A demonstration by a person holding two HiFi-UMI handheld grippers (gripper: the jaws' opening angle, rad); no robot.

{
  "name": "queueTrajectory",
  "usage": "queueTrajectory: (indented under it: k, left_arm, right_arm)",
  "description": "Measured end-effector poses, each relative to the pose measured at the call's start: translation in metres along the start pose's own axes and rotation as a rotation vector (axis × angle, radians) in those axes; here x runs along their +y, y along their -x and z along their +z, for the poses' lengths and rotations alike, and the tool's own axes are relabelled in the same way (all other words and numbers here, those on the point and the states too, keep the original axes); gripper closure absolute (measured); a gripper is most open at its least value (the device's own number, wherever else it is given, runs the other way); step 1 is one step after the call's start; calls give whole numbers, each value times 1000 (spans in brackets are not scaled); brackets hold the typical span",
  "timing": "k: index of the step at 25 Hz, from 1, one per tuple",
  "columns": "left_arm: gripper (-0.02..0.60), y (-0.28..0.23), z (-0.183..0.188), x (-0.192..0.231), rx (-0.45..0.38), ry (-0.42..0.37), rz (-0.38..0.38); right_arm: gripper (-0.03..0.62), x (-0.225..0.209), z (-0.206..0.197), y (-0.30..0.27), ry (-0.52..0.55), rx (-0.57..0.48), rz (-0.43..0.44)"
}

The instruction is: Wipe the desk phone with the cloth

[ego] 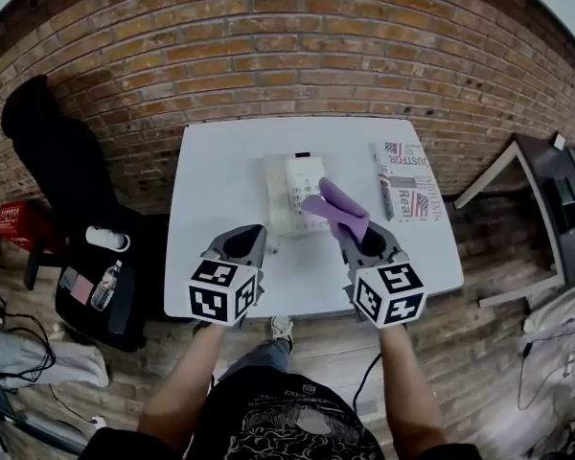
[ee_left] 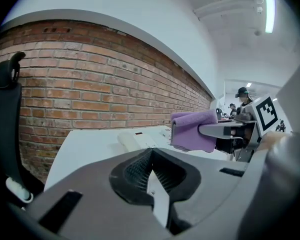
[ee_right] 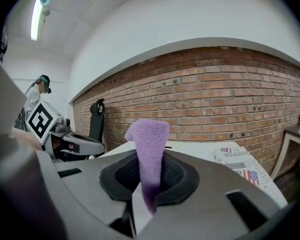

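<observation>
The white desk phone [ego: 292,195] lies in the middle of the white table [ego: 216,180], handset on its left side. A folded purple cloth [ego: 335,207] sticks up and forward out of my right gripper [ego: 362,241], which is shut on it, just above the phone's near right corner. In the right gripper view the cloth [ee_right: 149,144] rises from between the jaws. My left gripper [ego: 244,244] hovers over the table's near edge, left of the phone, jaws together and nothing in them. From the left gripper view the phone [ee_left: 140,139] lies ahead, the cloth [ee_left: 192,129] to its right.
A folded newspaper [ego: 407,182] lies on the table's right side. A black office chair [ego: 48,151] and a dark bag with a bottle [ego: 103,286] stand left of the table. A brick wall [ego: 297,56] runs behind. A dark desk [ego: 556,209] stands at the right.
</observation>
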State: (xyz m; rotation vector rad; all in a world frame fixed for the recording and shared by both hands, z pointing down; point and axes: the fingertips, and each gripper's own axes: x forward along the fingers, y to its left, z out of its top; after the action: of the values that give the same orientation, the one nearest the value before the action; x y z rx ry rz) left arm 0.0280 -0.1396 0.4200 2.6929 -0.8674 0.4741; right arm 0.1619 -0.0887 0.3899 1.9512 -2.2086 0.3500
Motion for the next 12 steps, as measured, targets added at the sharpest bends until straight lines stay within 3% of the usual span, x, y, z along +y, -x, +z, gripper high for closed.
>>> queueTrajectory:
  k: [12]
  left_arm:
    - [575,-77,29,68,32,32,39]
  right_arm:
    - [548,-51,31,-118,100,66,48]
